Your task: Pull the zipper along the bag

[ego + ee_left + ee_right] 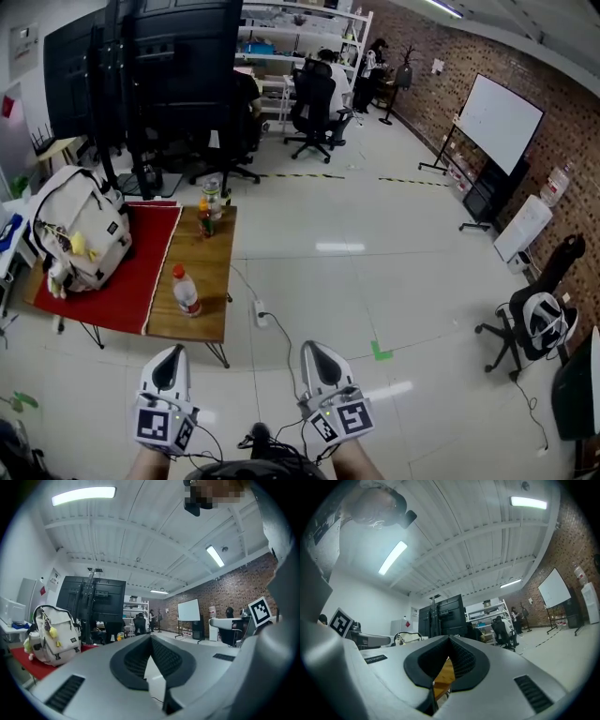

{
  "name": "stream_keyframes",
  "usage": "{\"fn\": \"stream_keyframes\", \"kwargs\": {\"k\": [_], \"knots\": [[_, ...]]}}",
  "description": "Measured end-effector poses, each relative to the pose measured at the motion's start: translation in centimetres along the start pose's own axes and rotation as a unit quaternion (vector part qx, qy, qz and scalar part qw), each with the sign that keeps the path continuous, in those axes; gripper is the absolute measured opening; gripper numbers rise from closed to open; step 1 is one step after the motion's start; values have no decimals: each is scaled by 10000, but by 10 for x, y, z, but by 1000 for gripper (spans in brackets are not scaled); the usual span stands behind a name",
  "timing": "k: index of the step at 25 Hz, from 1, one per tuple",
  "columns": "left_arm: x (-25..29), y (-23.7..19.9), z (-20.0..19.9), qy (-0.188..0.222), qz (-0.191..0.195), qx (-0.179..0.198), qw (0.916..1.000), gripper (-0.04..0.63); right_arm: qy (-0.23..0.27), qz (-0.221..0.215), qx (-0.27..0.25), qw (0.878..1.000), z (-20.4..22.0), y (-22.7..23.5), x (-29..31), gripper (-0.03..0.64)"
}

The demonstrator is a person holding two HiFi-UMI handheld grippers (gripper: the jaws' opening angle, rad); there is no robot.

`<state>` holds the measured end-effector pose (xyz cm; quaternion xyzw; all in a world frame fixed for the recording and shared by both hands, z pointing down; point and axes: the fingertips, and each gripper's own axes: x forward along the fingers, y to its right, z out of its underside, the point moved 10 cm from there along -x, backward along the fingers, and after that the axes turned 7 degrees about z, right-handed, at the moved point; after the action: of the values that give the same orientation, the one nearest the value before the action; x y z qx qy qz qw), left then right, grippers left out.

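A cream backpack (80, 234) with a yellow charm stands on a red cloth (117, 281) at the left end of a low wooden table (208, 300). In the left gripper view the backpack (54, 634) shows far off at the left. My left gripper (170, 354) and right gripper (317, 352) are held side by side over the white floor, well short of the table, both shut with nothing between the jaws. The left gripper (151, 637) points level into the room; the right gripper (449, 640) tilts slightly up. The bag's zipper is too small to make out.
A plastic bottle (185, 291) with a red cap lies on the table, and other bottles (208, 211) stand at its far end. A power strip (262, 312) lies on the floor. Black screens (141, 66), office chairs (314, 108), a whiteboard (497, 122) and a person at shelves stand beyond.
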<state>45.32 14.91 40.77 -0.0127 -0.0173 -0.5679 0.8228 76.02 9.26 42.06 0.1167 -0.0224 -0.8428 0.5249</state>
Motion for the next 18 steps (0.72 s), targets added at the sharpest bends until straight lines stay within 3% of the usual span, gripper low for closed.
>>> {"fn": "stream_keyframes", "kwargs": {"k": [7,18], "knots": [[60,-9,-7,134,-307,98,9994,32,-40,-93,49,9999,6,56,55,6],[88,-40,-9,121,-666,107,9977,32,-197,-319,148,9992,23,61,105,6]]}}
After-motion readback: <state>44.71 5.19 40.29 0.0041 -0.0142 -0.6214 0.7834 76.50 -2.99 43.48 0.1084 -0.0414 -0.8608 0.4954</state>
